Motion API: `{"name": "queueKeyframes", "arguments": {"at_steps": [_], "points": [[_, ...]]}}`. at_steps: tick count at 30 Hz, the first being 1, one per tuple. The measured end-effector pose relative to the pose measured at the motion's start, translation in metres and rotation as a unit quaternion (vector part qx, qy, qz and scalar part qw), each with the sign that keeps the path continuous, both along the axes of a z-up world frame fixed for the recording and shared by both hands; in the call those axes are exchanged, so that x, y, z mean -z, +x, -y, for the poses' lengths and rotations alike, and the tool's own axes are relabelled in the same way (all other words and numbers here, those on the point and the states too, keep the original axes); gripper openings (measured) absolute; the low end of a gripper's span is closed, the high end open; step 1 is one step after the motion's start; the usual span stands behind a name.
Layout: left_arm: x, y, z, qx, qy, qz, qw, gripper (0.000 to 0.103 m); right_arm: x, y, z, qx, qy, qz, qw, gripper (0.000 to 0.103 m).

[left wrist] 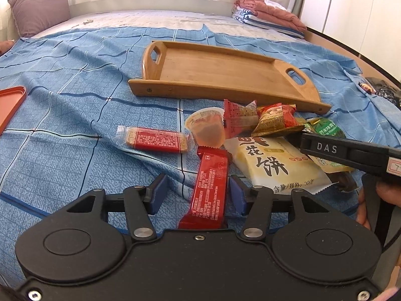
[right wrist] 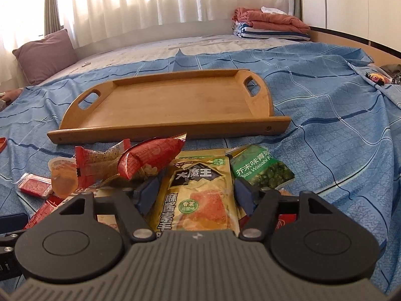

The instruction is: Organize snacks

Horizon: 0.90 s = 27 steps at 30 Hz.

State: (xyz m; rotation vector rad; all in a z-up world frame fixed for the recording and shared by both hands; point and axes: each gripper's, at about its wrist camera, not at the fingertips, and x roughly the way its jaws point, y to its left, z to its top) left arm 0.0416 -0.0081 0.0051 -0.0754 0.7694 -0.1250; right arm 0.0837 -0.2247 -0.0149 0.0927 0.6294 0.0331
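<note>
A pile of snack packets lies on the blue bedsheet in front of an empty wooden tray (left wrist: 225, 75) (right wrist: 175, 105). My left gripper (left wrist: 195, 193) is open around a long red snack bar (left wrist: 209, 188), whose right edge touches the right pad. A white flower-cake packet (left wrist: 273, 163), a jelly cup (left wrist: 208, 128) and a red wafer packet (left wrist: 158, 139) lie close by. My right gripper (right wrist: 195, 195) is open around a yellow packet (right wrist: 198, 193). A green wasabi-pea packet (right wrist: 260, 170) lies to its right, a red crinkled packet (right wrist: 150, 158) to its left.
A red tray edge (left wrist: 10, 105) shows at the far left. A purple pillow (left wrist: 40, 10) and folded clothes (left wrist: 265, 12) lie at the back of the bed. The right gripper's body (left wrist: 351, 153) reaches in over the pile.
</note>
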Motion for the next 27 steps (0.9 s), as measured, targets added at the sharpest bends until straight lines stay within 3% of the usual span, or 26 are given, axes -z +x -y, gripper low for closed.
{"name": "queueKeyframes", "arguments": {"at_steps": [2,4,12,14,18,20,22,23,27], "points": [[0.0,0.0,0.0,-0.001,0.001,0.001,1.0,0.049,-0.001,-0.003,-0.003,-0.004,-0.005,0.003,1.0,0.067],[-0.001,0.0,0.001,-0.003,0.007,0.005,1.0,0.026,-0.002,-0.007,-0.005,-0.005,-0.009,0.006,1.0,0.066],[-0.012,-0.005,-0.004,-0.006,-0.002,0.016,0.9998,0.024,-0.022,-0.025,-0.009,-0.009,-0.018,0.039,0.999,0.066],[-0.017,-0.008,-0.003,-0.004,-0.002,0.023,0.9997,0.024,-0.028,-0.027,-0.009,-0.007,-0.022,0.044,0.999,0.04],[-0.028,-0.01,-0.002,-0.001,-0.003,0.036,0.9993,0.024,-0.035,-0.025,-0.005,-0.006,-0.024,0.045,0.999,0.038],[-0.034,-0.01,-0.001,0.001,-0.001,0.045,0.999,0.024,-0.035,-0.025,-0.006,-0.007,-0.032,0.046,0.998,0.039],[-0.037,-0.011,-0.001,-0.001,-0.001,0.049,0.9988,0.024,-0.031,-0.026,-0.009,-0.014,-0.039,0.039,0.998,0.058],[-0.038,-0.011,-0.001,-0.002,-0.001,0.05,0.9987,0.024,-0.029,-0.026,-0.011,-0.018,-0.043,0.034,0.998,0.063],[-0.036,-0.012,-0.001,-0.004,-0.001,0.044,0.999,0.024,-0.016,-0.025,-0.018,-0.026,-0.064,0.011,0.998,0.073]]}}
